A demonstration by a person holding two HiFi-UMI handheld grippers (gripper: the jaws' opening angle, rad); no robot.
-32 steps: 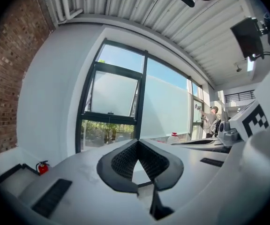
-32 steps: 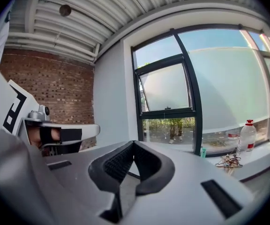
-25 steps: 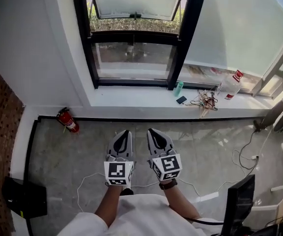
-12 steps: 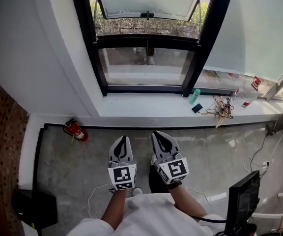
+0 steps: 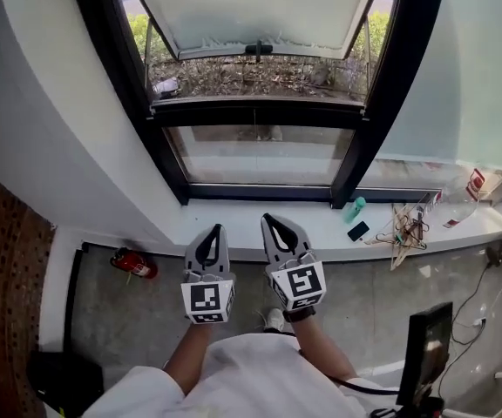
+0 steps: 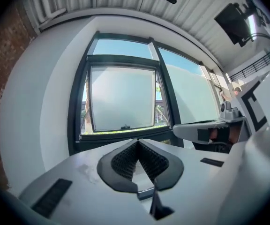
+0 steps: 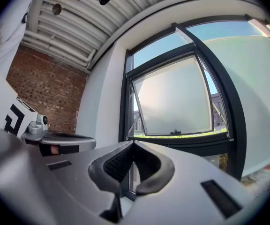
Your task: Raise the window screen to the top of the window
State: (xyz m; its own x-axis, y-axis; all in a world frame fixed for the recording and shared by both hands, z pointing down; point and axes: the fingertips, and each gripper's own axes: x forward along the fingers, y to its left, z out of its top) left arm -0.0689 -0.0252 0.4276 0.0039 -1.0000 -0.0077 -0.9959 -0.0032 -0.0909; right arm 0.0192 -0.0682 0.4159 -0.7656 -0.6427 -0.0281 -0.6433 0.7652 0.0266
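The window [image 5: 260,116] has a black frame. In its upper part is a frosted pale screen panel [image 5: 255,7] with a small black handle [image 5: 259,49] on its lower edge. The panel also shows in the left gripper view [image 6: 121,97] and the right gripper view [image 7: 175,100]. My left gripper [image 5: 215,228] and right gripper [image 5: 269,220] are side by side, level, pointing at the window just short of the sill. Both are shut and hold nothing; the toothed pads meet in the left gripper [image 6: 136,141] and the right gripper [image 7: 132,143] views. Neither touches the window.
The white sill [image 5: 260,233] carries a teal bottle [image 5: 353,209], a phone [image 5: 358,231], tangled cables [image 5: 405,229] and a clear bottle [image 5: 462,197] at the right. A red fire extinguisher [image 5: 134,265] lies on the floor at the left. A dark monitor [image 5: 425,347] stands at the lower right.
The person has walked toward the window: it now fills more of the head view, and both grippers have come up to the sill, still shut and side by side.
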